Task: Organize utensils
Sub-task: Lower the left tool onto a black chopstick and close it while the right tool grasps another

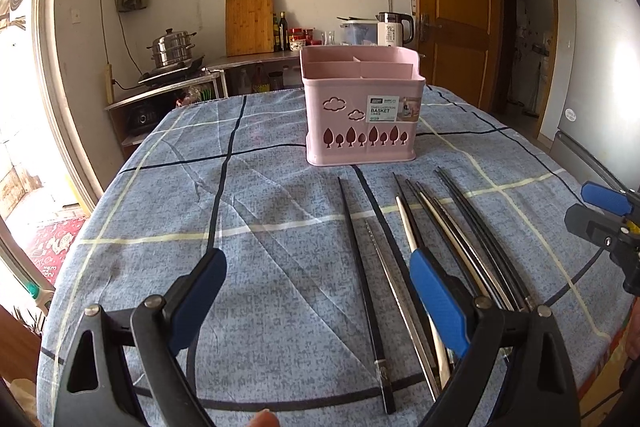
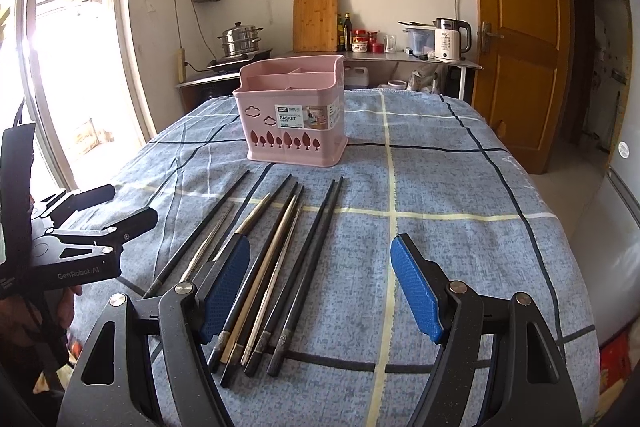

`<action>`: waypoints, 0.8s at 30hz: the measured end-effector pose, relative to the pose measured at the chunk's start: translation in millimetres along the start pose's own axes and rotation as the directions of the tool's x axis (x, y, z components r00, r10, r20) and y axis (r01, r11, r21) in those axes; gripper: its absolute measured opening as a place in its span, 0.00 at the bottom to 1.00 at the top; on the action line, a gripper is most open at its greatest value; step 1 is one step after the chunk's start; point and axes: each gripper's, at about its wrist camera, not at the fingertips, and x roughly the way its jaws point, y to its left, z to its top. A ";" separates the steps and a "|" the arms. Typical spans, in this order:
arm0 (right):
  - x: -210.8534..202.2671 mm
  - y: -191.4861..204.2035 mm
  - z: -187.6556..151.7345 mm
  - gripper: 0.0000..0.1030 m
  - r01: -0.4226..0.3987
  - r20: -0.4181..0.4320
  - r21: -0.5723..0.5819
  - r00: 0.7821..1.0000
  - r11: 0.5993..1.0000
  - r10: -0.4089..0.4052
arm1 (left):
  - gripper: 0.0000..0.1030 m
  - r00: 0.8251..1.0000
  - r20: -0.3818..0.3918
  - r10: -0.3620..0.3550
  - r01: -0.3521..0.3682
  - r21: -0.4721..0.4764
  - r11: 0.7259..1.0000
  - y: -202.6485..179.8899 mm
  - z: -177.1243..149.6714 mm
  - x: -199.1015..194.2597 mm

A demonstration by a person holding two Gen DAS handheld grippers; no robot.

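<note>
Several black and metal chopsticks [image 1: 420, 247] lie side by side on the blue checked tablecloth, pointing toward a pink utensil basket [image 1: 362, 111] with empty compartments. In the right wrist view the chopsticks [image 2: 276, 267] lie between my fingers, nearer the left one, and the basket [image 2: 294, 115] stands behind them. My left gripper [image 1: 318, 277] is open and empty, low over the cloth, its right finger above the chopsticks. My right gripper [image 2: 320, 265] is open and empty. The left gripper also shows in the right wrist view [image 2: 116, 211], and the right gripper at the left wrist view's right edge [image 1: 592, 211].
The table [image 2: 460, 227] is covered with the cloth. Behind it a counter holds a steel pot [image 2: 240, 39], a cutting board [image 2: 315, 23], bottles and a kettle [image 2: 450, 39]. A wooden door [image 2: 520, 27] is at the right, a bright window at the left.
</note>
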 end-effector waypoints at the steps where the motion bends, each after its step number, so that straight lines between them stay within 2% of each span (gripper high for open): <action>1: 4.9 -1.6 3.6 0.71 -0.004 -0.004 -0.001 1.000 1.000 0.004 | 0.91 1.000 -0.017 -0.004 0.004 0.004 1.000 1.3 2.5 6.7; 3: 14.3 -2.8 9.5 0.71 -0.002 -0.019 -0.005 1.000 1.000 0.002 | 0.84 0.999 -0.049 0.000 0.001 0.023 1.000 0.8 8.5 20.7; 5: 26.2 -4.9 15.8 0.66 0.001 -0.037 -0.010 0.999 1.000 -0.001 | 0.83 0.997 -0.079 0.012 -0.010 0.025 1.000 2.6 13.0 35.6; 8: 48.9 -8.7 23.5 0.58 0.013 -0.083 -0.018 0.996 1.000 -0.015 | 0.83 0.988 -0.145 -0.042 0.040 -0.017 0.999 10.0 20.5 59.4; 13: 91.3 -17.4 30.3 0.34 0.009 -0.201 0.007 0.980 1.000 -0.008 | 0.78 0.976 -0.207 -0.066 0.068 0.001 0.998 7.6 32.8 86.6; 19: 124.4 -19.7 38.9 0.24 -0.009 -0.266 0.026 0.964 1.000 0.016 | 0.72 0.965 -0.254 -0.068 0.072 0.008 0.997 2.4 42.4 112.4; 24: 144.9 -19.5 41.3 0.20 -0.014 -0.304 0.028 0.952 0.999 0.022 | 0.64 0.958 -0.277 -0.075 0.078 0.000 0.997 0.4 44.1 127.8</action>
